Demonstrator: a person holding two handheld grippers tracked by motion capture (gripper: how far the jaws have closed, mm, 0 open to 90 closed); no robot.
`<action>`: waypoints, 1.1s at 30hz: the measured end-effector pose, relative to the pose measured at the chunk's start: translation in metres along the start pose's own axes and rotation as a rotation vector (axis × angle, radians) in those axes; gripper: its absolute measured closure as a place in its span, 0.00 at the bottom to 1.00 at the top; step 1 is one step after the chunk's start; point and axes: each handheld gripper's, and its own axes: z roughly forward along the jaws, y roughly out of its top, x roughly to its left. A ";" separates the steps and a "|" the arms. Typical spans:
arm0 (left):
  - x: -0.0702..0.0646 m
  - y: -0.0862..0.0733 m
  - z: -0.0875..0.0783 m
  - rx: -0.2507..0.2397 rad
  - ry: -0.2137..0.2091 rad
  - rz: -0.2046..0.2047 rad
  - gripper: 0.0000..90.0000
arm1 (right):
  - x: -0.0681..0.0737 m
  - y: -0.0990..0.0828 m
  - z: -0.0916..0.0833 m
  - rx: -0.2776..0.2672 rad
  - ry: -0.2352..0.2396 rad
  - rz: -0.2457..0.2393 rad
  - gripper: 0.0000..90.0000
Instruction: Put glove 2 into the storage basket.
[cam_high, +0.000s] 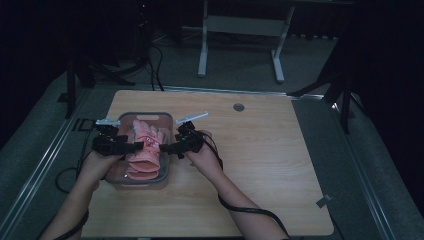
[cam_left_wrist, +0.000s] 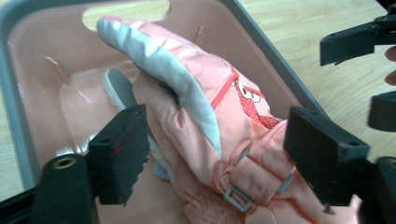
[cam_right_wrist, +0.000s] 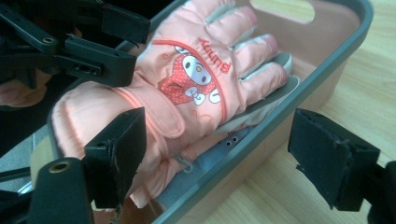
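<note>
A pink glove (cam_high: 145, 145) with a cartoon patch lies in a pink bin with a grey rim (cam_high: 145, 114), fingers toward the far end. In the left gripper view the glove (cam_left_wrist: 196, 93) has its cuff between the wide-apart jaws of my left gripper (cam_left_wrist: 219, 144), which is open. My left gripper (cam_high: 137, 146) reaches in from the bin's left side. In the right gripper view my right gripper (cam_right_wrist: 224, 154) is open over the bin's rim (cam_right_wrist: 327, 56), with the glove (cam_right_wrist: 196, 79) just beyond it. My right gripper (cam_high: 162, 148) stands at the bin's right edge. Grey fabric shows under the glove.
The bin sits on the left half of a wooden table (cam_high: 260, 160). A round grommet (cam_high: 238, 107) is near the table's far edge. A white desk frame (cam_high: 240, 30) stands on the floor beyond. Cables trail from both grippers toward the near edge.
</note>
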 end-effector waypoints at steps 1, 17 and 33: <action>0.000 0.000 -0.001 -0.005 0.000 0.009 0.21 | 0.000 0.000 -0.002 -0.010 0.004 -0.001 0.21; -0.044 0.007 -0.032 -0.161 -0.086 0.108 0.16 | -0.003 -0.006 -0.024 -0.020 0.022 -0.048 0.18; -0.123 0.001 -0.014 -0.139 -0.239 0.230 0.16 | -0.019 -0.030 -0.049 0.001 0.000 -0.059 0.18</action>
